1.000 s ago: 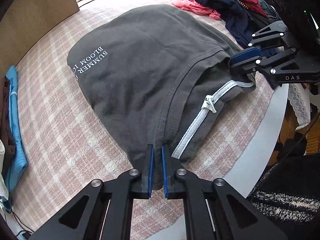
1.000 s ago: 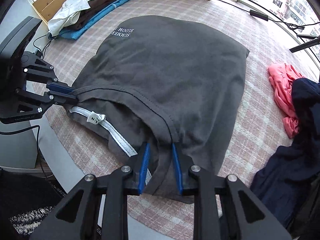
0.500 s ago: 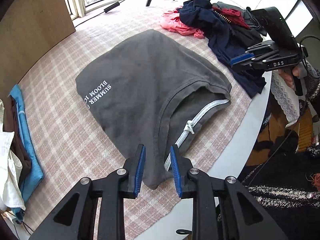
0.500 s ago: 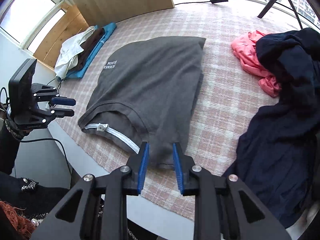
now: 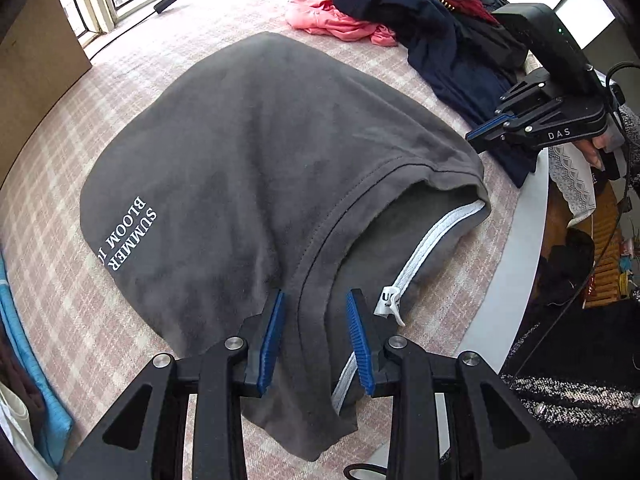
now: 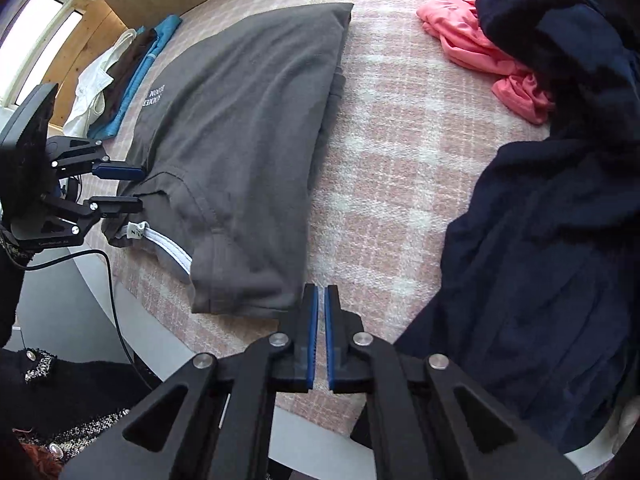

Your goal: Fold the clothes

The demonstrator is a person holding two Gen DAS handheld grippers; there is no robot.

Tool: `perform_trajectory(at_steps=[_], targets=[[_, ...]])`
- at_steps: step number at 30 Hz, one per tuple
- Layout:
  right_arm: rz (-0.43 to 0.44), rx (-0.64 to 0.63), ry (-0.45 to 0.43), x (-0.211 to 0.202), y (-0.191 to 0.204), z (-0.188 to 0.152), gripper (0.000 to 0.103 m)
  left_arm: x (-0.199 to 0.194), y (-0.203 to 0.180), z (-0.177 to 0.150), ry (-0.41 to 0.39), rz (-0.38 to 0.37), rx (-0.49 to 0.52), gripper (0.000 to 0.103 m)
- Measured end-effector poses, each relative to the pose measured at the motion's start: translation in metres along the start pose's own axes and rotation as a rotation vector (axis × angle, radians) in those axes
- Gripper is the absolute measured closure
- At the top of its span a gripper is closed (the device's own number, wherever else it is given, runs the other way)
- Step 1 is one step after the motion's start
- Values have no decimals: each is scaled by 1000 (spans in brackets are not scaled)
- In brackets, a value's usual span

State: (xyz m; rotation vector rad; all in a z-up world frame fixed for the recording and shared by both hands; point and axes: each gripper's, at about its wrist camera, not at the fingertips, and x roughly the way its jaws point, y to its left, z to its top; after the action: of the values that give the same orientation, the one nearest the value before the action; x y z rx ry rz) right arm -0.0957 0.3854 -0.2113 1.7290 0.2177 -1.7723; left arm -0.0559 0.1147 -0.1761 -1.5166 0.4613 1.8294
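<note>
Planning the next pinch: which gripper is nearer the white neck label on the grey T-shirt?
Left. The left gripper straddles the collar just beside the white neck label; the right gripper sits shut off the shirt's opposite corner.

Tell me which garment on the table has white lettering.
The grey t-shirt, spread flat mid-table; "SUMMER BLOOM" is printed near its left edge. The pink garment and navy garment piled behind show no lettering.

The right hand-held gripper [image 6: 321, 308] hovers with fingers nearly together — grey shirt [image 6: 248, 152] just left, navy garment [image 6: 540, 240] right.
</note>
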Motion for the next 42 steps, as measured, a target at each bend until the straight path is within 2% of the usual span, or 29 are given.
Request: perform_trajectory(at_steps=[2, 4, 5, 7, 8, 10, 12, 13, 14, 15, 16, 19, 22, 24, 26, 27, 28, 32, 33, 35, 36, 37, 38, 39, 42], targets=[[-44, -9, -14, -10, 6, -1, 99, -14, 11, -10, -29, 8, -51, 72], [-76, -42, -108, -32, 22, 3, 94, -23, 19, -21, -50, -4, -95, 72], [-51, -74, -146, -40, 36, 8, 89, -26, 22, -25, -60, -9, -113, 72], [9, -161, -172, -42, 68, 21, 54, -26, 23, -31, -58, -17, -114, 72], [14, -219, -171, -38, 85, 26, 52, -22, 22, -33, -50, -13, -108, 72], [-11, -338, -148, -22, 115, 36, 53, -12, 23, -37, -27, -11, -107, 72], [-56, -398, -95, 1, 125, 46, 53, -4, 26, -39, -13, -19, -118, 72], [-75, -405, -70, 11, 125, 49, 56, -1, 28, -40, -7, -24, -123, 72], [-94, -413, -45, 20, 124, 53, 62, 2, 29, -41, -2, -24, -122, 72], [-107, -419, -26, 27, 123, 56, 77, 2, 30, -41, -3, -30, -124, 72], [-108, -423, -19, 26, 122, 56, 87, 3, 32, -42, -4, -35, -127, 72], [-110, -436, 0, 23, 117, 57, 98, 3, 36, -43, -4, -46, -130, 72], [-105, -440, 17, 20, 112, 57, 100, 2, 38, -44, 0, -49, -125, 72], [-52, -400, 34, 27, 109, 58, 99, -4, 37, -41, -14, -50, -119, 72], [-31, -372, 73, 31, 113, 56, 93, -15, 37, -35, -49, -55, -120, 72], [6, -363, 76, 27, 114, 53, 84, -21, 37, -32, -67, -58, -120, 72], [39, -352, 67, 20, 115, 51, 79, -29, 36, -27, -105, -72, -123, 72], [121, -248, -76, -11, 98, 61, 79, -28, 28, -4, -159, -91, -97, 72], [120, -216, -98, -12, 91, 64, 79, -20, 26, 1, -154, -116, -97, 72], [77, -195, -60, -1, 80, 63, 79, 4, 19, 1, -88, -121, -93, 72], [55, -184, -42, 5, 75, 62, 79, 11, 23, -8, -29, -101, -90, 74], [33, -173, -23, 10, 69, 62, 81, 10, 26, -18, -12, -109, -91, 75], [11, -163, -4, 16, 64, 61, 81, 1, 32, -28, -23, -130, -104, 74], [-3, -155, 1, 17, 62, 63, 81, -11, 43, -36, -48, -117, -135, 72], [3, -155, -70, -9, 76, 85, 81, -43, 85, -53, -124, -59, -228, 74]])
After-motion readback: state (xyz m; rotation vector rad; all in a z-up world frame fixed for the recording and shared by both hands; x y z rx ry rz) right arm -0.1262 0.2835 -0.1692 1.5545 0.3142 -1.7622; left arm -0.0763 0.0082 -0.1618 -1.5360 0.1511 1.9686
